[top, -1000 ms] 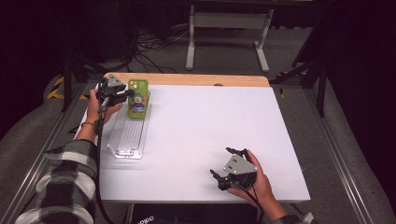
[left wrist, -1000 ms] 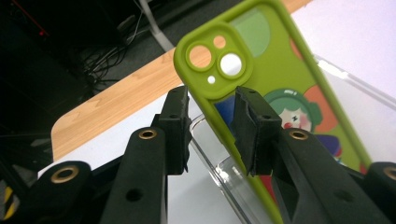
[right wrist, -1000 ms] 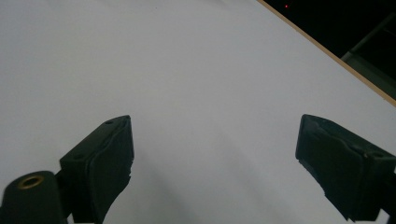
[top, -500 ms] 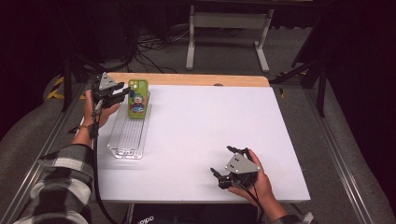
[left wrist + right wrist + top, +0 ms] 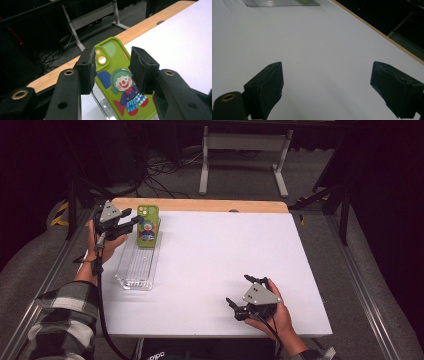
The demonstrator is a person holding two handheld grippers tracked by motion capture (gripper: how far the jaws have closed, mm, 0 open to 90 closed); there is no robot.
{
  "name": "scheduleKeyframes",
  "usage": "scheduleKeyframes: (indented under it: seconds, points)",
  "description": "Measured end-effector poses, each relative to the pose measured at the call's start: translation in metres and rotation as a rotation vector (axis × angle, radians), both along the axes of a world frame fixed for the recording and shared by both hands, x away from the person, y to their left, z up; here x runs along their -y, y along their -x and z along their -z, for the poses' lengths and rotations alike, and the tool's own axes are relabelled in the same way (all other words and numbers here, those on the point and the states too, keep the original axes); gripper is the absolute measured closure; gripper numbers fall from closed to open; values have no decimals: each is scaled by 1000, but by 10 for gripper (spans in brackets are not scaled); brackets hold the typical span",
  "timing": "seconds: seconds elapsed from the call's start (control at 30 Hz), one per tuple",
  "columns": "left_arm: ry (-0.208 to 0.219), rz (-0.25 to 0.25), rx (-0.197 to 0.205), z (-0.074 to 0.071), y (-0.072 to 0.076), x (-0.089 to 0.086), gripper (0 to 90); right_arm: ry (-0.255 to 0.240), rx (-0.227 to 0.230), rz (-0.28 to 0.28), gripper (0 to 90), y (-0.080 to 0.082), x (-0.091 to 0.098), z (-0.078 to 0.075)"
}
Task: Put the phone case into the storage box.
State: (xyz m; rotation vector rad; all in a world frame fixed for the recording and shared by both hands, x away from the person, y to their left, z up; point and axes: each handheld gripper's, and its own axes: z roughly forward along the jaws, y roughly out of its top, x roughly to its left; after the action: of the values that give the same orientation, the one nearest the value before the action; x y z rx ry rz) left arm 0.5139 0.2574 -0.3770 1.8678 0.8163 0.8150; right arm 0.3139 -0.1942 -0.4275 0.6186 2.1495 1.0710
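Observation:
A phone in a green case with a cartoon clown [image 5: 148,226] rests tilted on the far end of a clear ribbed tray [image 5: 135,270], its top toward the wooden table edge. My left gripper [image 5: 131,222] hovers just left of the phone, and its jaws have just been opening. In the left gripper view the two pads stand apart in front of the phone [image 5: 120,85] and do not press on it. My right gripper [image 5: 238,290] rests open near the table's front right. Its wide-spread jaws [image 5: 327,80] have only white tabletop between them.
The white tabletop [image 5: 225,250] has a wooden strip [image 5: 200,205] along its far edge. Dark floor, cables and a metal stand lie beyond it. The clear tray [image 5: 282,2] sits at the top of the right gripper view.
The left gripper has drawn back to the left, off the phone, with its jaws wider. The phone stays leaning on the tray. The right hand has not moved.

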Motion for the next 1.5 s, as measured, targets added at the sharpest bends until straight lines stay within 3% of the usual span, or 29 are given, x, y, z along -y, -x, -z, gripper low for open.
scheduleKeyframes:
  seconds: [0.4,0.53,0.7,0.97,1.37,1.5]
  points:
    - [24,16,21,0,14,-1,476,-21,24,8,117,-2,1,-4]
    - [13,29,35,-1,20,2,447,-26,30,11,117,-2,2,-5]
    - [34,35,58,-4,26,3,404,-32,41,18,115,-2,4,-7]
    - [67,55,64,-3,37,6,315,-40,46,25,104,-3,7,-9]
    - [72,110,82,-7,53,12,245,-52,51,33,94,-3,9,-12]
    - [104,132,78,-8,59,13,228,-61,49,32,92,-3,8,-12]
